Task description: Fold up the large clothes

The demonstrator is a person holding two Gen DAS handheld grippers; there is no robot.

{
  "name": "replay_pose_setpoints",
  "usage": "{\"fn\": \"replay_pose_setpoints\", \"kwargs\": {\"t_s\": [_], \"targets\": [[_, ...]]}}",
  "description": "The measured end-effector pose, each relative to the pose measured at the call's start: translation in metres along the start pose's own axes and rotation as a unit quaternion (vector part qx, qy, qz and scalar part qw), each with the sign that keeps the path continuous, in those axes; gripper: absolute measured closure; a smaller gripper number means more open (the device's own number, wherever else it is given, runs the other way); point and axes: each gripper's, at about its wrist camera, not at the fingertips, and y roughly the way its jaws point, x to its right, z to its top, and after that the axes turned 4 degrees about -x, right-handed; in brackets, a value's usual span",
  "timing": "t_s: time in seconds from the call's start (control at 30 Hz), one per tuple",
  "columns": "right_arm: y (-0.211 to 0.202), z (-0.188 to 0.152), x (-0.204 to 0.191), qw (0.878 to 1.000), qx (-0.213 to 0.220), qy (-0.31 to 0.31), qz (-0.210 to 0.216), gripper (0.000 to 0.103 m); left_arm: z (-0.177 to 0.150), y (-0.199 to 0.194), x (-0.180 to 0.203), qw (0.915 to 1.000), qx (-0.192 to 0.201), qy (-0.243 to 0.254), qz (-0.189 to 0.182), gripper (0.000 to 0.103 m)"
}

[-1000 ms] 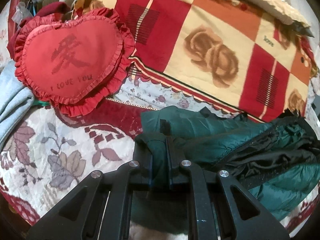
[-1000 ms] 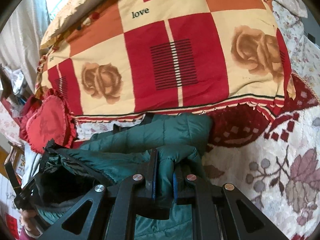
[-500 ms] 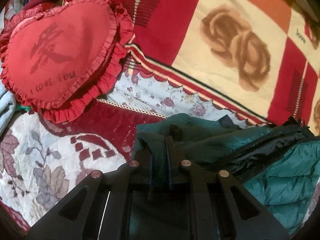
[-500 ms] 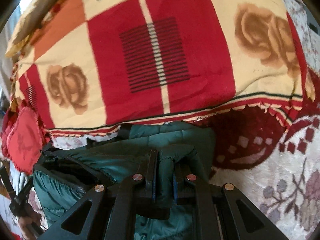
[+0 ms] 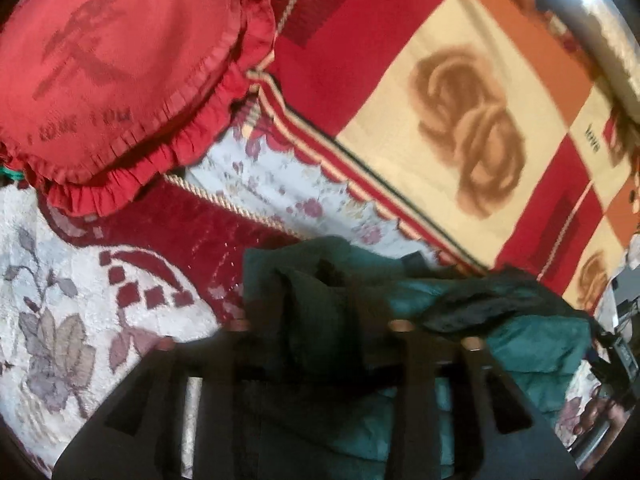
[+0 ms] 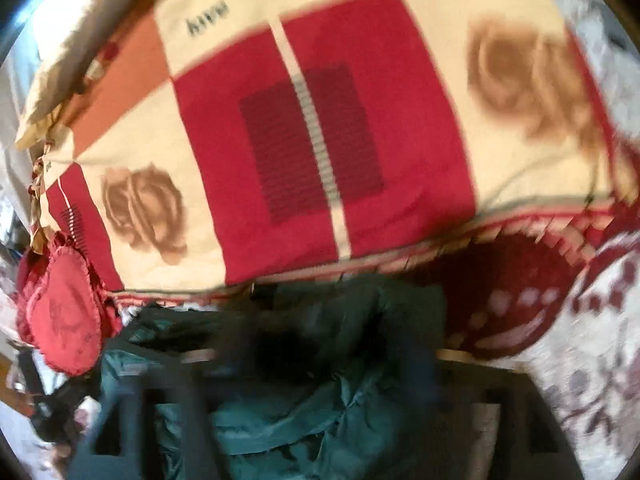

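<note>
While both frames are smeared by motion, the green padded jacket [image 5: 532, 344] plainly lies bunched on the patterned bedspread [image 5: 60, 312], just below the edge of the rose-check blanket [image 5: 460, 128] and near the red heart cushion [image 5: 112, 64]. The left gripper [image 5: 320, 320] has just been opening: its fingers now stand apart with a fold of the jacket loose between them, no longer pinched. The right gripper [image 6: 328, 352] has just been opening too, its fingers spread wide over the jacket's other corner, and as far as the blur allows, the cloth looks free of them. This reads as the release that ends one fold. The next move calls for backing both grippers clear without dragging the cloth, then finding a fresh edge to carry over.
</note>
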Motion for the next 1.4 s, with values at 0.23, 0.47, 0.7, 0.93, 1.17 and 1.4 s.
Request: {"fn": "replay_pose_setpoints", "kwargs": {"t_s": [0.23, 0.47, 0.7, 0.93, 1.17, 1.4], "targets": [[-0.032, -0.036, -0.059, 0.992, -0.015, -0.115, 0.052, 0.024, -0.014, -0.059, 0.000, 0.9971, 0.075, 0.014, -0.003, 0.031], [0.037, -0.092, -0.133, 0.965, -0.082, -0.248, 0.031, 0.042, -0.050, -0.030, 0.023, 0.9976, 0.030, 0.054, 0.030, 0.031], [0.121, -0.083, -0.124, 0.969, -0.095, -0.219, -0.063, 0.044, -0.057, 0.033, 0.019, 0.9918, -0.010, 0.072, 0.105, 0.028], [0.141, -0.081, -0.110, 0.971, -0.106, -0.206, -0.066, 0.044, -0.057, 0.043, 0.007, 0.9952, -0.017, 0.038, 0.088, 0.023], [0.067, -0.073, -0.098, 0.981, -0.071, -0.180, -0.031, 0.044, -0.059, 0.006, 0.020, 0.9950, 0.006, 0.054, 0.083, 0.023], [0.025, -0.076, -0.058, 0.980, -0.054, -0.177, -0.069, 0.043, -0.073, -0.011, 0.055, 0.9909, 0.041, 0.099, 0.081, 0.023]]}}
